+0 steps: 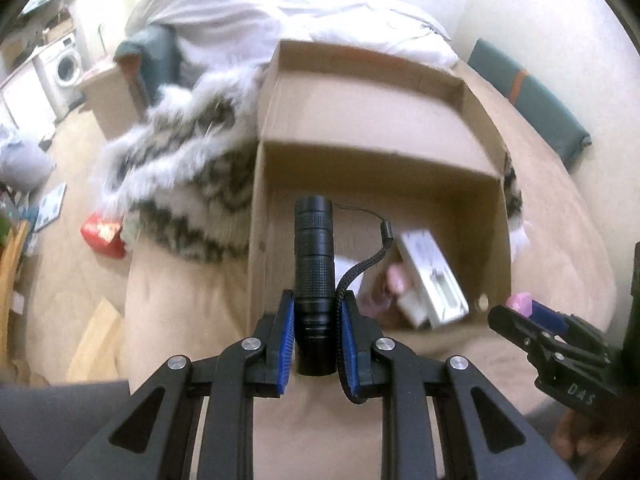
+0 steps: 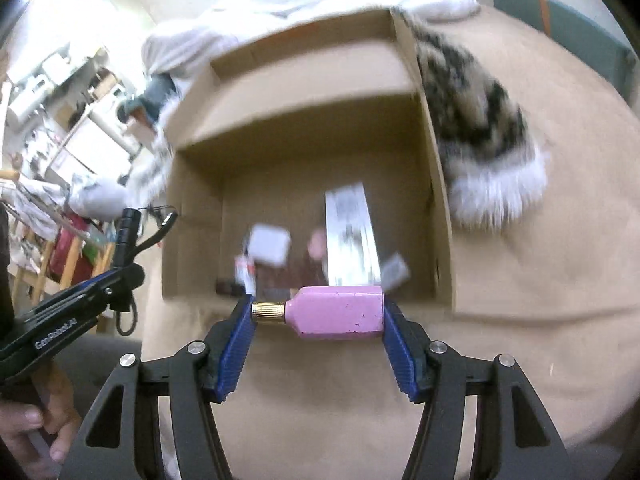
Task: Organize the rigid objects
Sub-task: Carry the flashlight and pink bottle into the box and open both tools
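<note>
My left gripper [image 1: 316,312] is shut on a black flashlight [image 1: 314,264] that points forward, its wrist cord [image 1: 360,268] looping to the right. It hovers at the near left wall of an open cardboard box [image 1: 376,152]. My right gripper [image 2: 318,316] is shut on a pink bottle [image 2: 338,312] with a gold cap [image 2: 268,313], held sideways at the near rim of the box [image 2: 304,92]. The right gripper also shows in the left wrist view [image 1: 520,308], and the left gripper with the flashlight [image 2: 127,232] shows in the right wrist view.
Inside the box lie a long white carton [image 2: 350,236], a small white block [image 2: 269,247] and other blurred small items. The box stands on a beige bed cover [image 2: 540,280]. A furry patterned throw [image 1: 180,184] lies left and behind the box. White bedding [image 1: 280,8] is behind.
</note>
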Demonstrator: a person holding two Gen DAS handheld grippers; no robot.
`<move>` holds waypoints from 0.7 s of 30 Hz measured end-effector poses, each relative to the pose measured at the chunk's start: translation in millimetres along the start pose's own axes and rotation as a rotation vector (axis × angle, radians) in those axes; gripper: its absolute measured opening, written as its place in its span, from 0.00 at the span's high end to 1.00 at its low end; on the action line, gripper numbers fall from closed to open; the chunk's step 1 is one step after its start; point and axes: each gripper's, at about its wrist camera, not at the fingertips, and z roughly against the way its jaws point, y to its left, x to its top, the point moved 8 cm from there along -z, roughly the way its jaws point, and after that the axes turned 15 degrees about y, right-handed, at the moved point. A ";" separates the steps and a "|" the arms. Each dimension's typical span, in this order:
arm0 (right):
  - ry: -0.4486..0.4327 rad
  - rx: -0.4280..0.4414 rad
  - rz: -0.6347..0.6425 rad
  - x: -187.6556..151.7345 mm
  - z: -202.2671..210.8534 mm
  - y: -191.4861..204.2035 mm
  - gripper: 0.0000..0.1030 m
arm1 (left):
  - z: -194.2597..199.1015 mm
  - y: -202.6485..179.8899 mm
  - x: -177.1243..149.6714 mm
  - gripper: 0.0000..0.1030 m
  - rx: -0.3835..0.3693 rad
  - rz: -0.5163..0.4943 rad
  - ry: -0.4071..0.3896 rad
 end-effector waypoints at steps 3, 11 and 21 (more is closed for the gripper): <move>-0.027 0.010 0.002 18.6 -2.2 -3.3 0.37 | -12.7 -7.2 24.2 0.81 0.022 -0.010 -0.011; -0.013 0.013 -0.046 36.8 -47.2 -32.5 0.37 | -75.0 -16.7 47.3 0.81 0.068 -0.051 0.024; 0.047 0.040 -0.084 42.2 -76.8 -35.7 0.37 | -96.0 -26.2 47.4 0.81 0.093 -0.112 -0.004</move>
